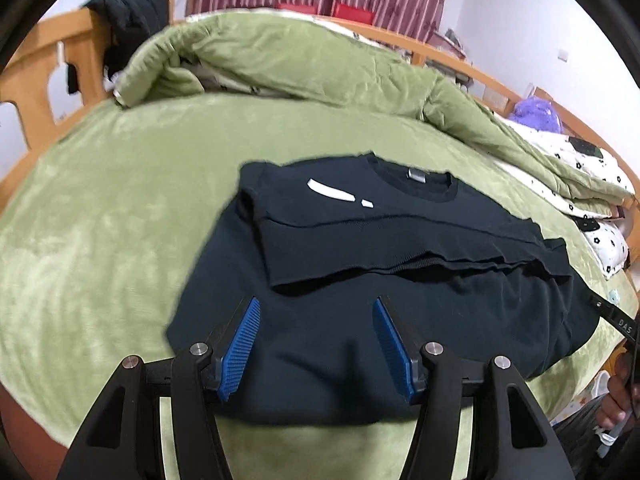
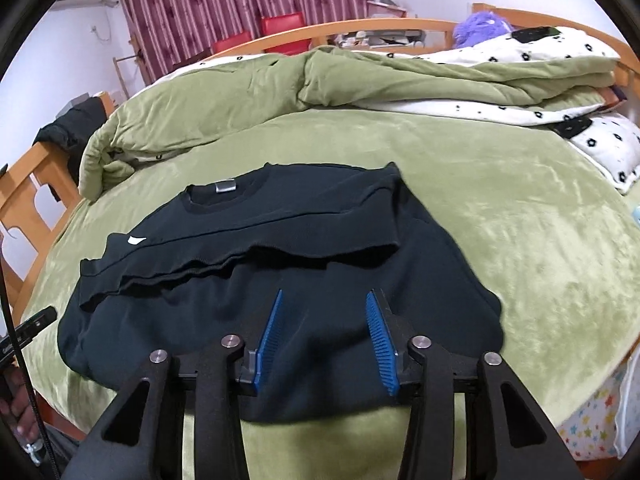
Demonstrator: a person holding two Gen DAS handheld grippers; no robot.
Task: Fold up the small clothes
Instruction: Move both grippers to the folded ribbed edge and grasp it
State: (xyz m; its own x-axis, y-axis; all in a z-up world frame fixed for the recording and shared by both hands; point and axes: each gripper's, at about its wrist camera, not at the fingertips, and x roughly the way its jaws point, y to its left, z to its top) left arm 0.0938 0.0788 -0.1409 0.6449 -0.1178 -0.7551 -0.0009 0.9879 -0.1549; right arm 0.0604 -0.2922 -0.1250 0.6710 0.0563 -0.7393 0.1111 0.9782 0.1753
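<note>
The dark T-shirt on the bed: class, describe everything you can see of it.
The dark T-shirt is black-navy, soft knit by its look, lying flat on the green blanket. Its sleeves are folded across the chest into a layered band below the round collar, which shows a grey neck label. A white mark sits near one shoulder. The left gripper and right gripper hover open over its near hem.

Black shirt (image 1: 360, 320) with white mark, green blanket (image 1: 100, 220), blue-padded claw (image 1: 316, 308).

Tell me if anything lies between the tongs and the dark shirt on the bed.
Nothing visible does. Both the left tongs and the right tongs hang open directly over the near part of the shirt, which lies on the green blanket.
</note>
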